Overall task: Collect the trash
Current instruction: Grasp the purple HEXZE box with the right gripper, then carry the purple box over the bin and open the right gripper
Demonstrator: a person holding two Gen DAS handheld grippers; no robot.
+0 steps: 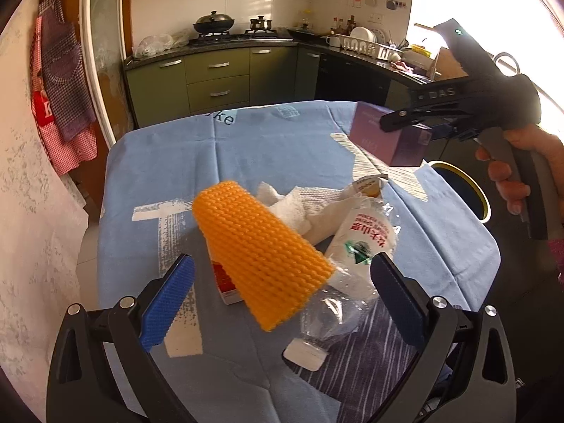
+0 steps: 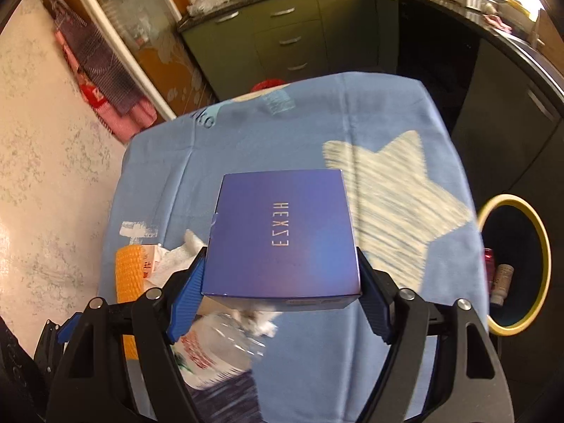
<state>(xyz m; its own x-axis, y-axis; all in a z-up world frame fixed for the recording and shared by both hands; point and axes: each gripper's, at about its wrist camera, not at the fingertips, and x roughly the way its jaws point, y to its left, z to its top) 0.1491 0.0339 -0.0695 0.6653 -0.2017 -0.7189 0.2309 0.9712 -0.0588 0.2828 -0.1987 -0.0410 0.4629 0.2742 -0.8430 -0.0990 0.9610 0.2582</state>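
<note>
A purple box (image 2: 282, 243) hangs above the table with my right gripper (image 2: 282, 268) shut on its two sides. The left wrist view shows that box (image 1: 384, 141) high at the right, held by the right gripper (image 1: 394, 123), whose handle a hand grips. My left gripper (image 1: 282, 261) is open over the trash pile, and its blue pads touch nothing. Below it lie an orange foam net (image 1: 261, 246), a crushed clear plastic bottle (image 1: 352, 257) with a white cap, crumpled white tissue (image 1: 299, 208) and a small red-and-white carton (image 1: 225, 282).
A blue patterned cloth (image 1: 158, 162) covers the table. A yellow-rimmed bin (image 2: 543, 246) stands on the floor beside the table's right edge, with a small white bottle (image 2: 502, 282) inside. Green kitchen cabinets (image 1: 218, 84) and a counter run along the back.
</note>
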